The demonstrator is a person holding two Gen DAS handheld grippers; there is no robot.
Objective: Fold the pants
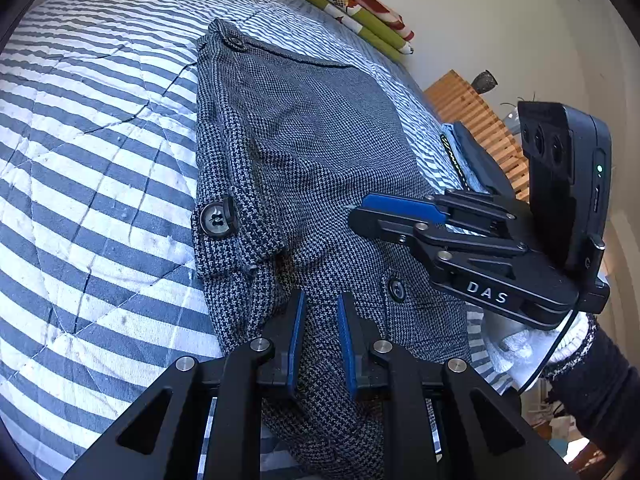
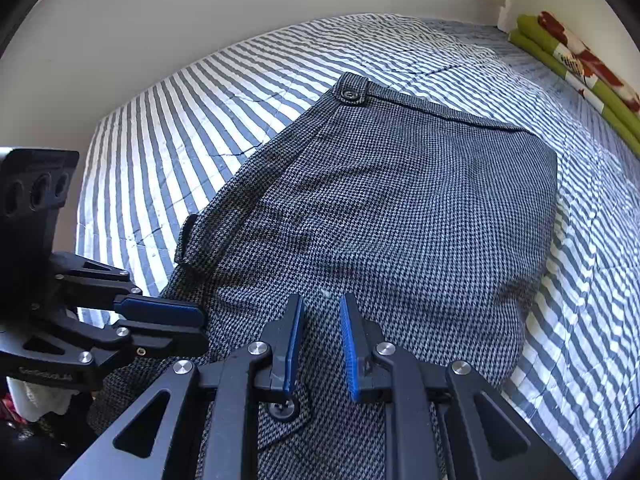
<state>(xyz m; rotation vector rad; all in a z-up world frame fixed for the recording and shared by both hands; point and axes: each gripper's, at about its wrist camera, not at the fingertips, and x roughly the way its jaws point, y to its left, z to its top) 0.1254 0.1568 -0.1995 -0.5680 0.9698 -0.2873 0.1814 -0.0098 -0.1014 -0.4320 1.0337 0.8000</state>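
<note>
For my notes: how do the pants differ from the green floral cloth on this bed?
The pants are grey-black houndstooth with buttons. The green floral cloth is bright green with a red and white print. The pants lie mid-bed on the striped quilt, nearest the cameras, while the green floral cloth sits at the bed's far edge beside the wall. Both are folded textiles resting on the bed.

We see grey houndstooth pants (image 2: 400, 208) lying folded on the striped bed (image 2: 168, 128) (buttoned waist tabs showing).
</note>
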